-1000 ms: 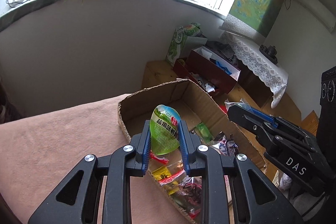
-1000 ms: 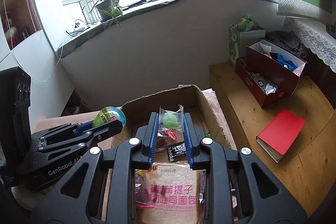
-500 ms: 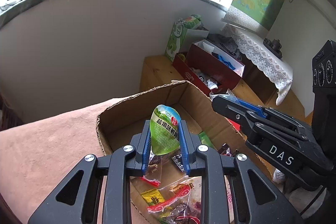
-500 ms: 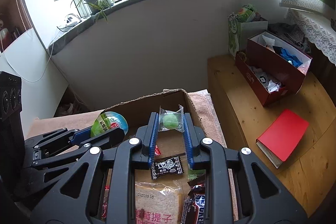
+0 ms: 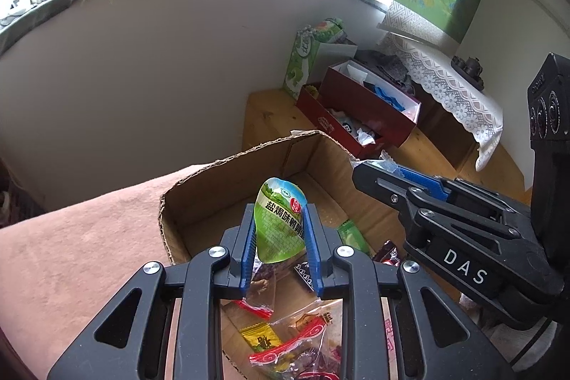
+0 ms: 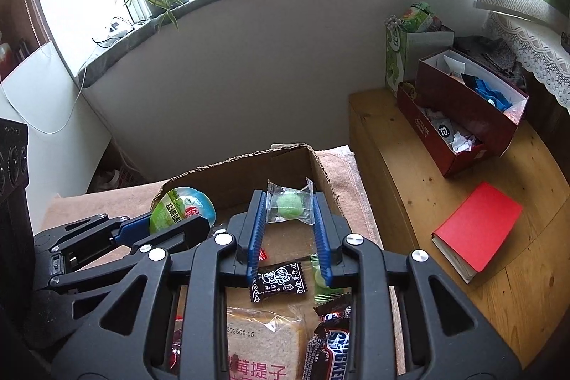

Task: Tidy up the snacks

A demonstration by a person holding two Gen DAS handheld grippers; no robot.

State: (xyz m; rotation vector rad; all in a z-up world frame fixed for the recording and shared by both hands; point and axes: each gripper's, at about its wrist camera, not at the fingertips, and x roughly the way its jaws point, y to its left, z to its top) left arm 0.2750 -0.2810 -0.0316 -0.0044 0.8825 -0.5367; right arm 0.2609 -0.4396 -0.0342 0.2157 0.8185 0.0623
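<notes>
Both grippers are hovering over the cardboard box [image 6: 320,162]. The left gripper [image 5: 279,230] is pinching a green pouch [image 5: 281,223] tight, while the right gripper [image 6: 290,205] is easing its jaws open around a clear-wrapped green candy [image 6: 289,204] — looks like that's dropping in soon. The risk I'm seeing: the crinkly wrapper clinging to a pad, or the candy bouncing off the pile and over the rim.

Your left tool [image 5: 279,239] and right tool [image 6: 289,223] match — black frames with triangular cutouts, silver screws, ribbed blue pads [image 6: 256,230]; white "DAS" lettering marks the right one's side.
</notes>
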